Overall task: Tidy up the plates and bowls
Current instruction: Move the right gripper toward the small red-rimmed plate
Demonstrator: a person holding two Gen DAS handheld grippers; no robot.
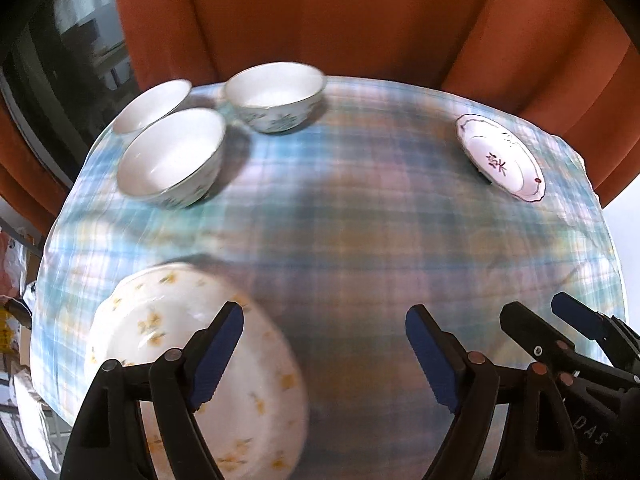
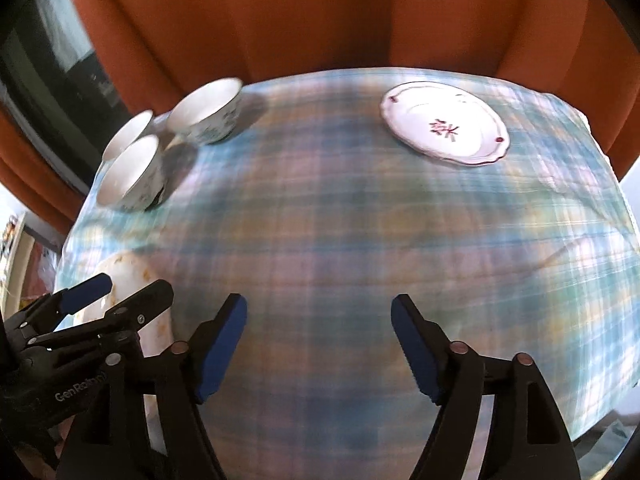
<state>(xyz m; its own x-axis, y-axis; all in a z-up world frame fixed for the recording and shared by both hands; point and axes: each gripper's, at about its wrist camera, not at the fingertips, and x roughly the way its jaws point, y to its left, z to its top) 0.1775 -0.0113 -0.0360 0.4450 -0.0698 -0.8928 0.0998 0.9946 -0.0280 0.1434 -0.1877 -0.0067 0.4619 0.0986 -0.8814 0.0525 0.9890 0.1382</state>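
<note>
Left tool: its blue-padded fingers are standing wide apart and gripping nothing; it is hovering low over the near left part of the table, with one finger crossing in front of the yellow-flowered plate, which looks like the piece it is lining up on.
Right tool: it is also gaping wide and empty, hanging over bare cloth near the front edge, just beside the left tool, probably waiting its turn.
Tool build: black plastic clamp arms with round rivets; the blue pads are showing a ribbed, saw-like inner face, likely for holding slick glaze.
Yellow-flowered plate: it is lying flat at the near left, closest to the left tool; white, glossy, with small yellow sprigs and a gently wavy rim, though blur is softening its edge.
Table: a pale blue plaid cloth is covering it, soft and slightly creased toward the right.
Bowls: three are clustering at the far left corner, a front bowl, a back bowl and a corner bowl; they are sitting close together but none is nested yet.
Bowl make: white, deep, thin-walled, with faint blue-green painting outside; probably slippery.
Red-marked plate: it is resting alone at the far right, well apart from everything; white, scalloped, dark-rimmed, with a red figure in its middle.
Curtain: rust-orange folds are hanging behind the table.
Task standing: plates are lying apart, so sorting seems barely begun.
</note>
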